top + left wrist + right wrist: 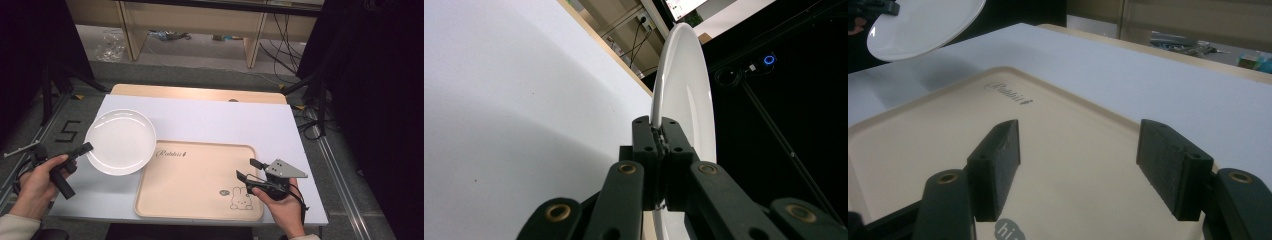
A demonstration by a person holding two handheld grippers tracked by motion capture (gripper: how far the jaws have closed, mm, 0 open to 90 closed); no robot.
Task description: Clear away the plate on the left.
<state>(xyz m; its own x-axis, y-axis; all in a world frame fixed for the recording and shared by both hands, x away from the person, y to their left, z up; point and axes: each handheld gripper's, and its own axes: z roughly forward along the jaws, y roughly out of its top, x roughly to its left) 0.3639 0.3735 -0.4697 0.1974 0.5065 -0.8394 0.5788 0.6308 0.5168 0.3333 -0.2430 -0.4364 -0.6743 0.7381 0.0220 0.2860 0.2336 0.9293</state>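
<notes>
A round white plate point(120, 141) hangs over the table's left side, lifted off the white surface and overlapping the tray's near-left corner. My left gripper point(89, 146) is shut on its left rim; in the left gripper view the plate point(684, 85) stands edge-on between the pressed pads of the left gripper point(660, 134). A beige tray point(192, 175) with a rabbit print lies at the front centre. My right gripper point(248, 169) hovers over the tray's right part, open, with nothing between its fingers. In the right gripper view the tray point(1058, 135) lies under the right gripper point(1080, 155), with the plate point(923, 25) at the upper left.
A white sheet point(220, 122) covers the wooden table point(200, 93). Black stands and cables line both sides of the table. Behind it are wooden furniture legs and a plastic bag point(111, 46) on the floor.
</notes>
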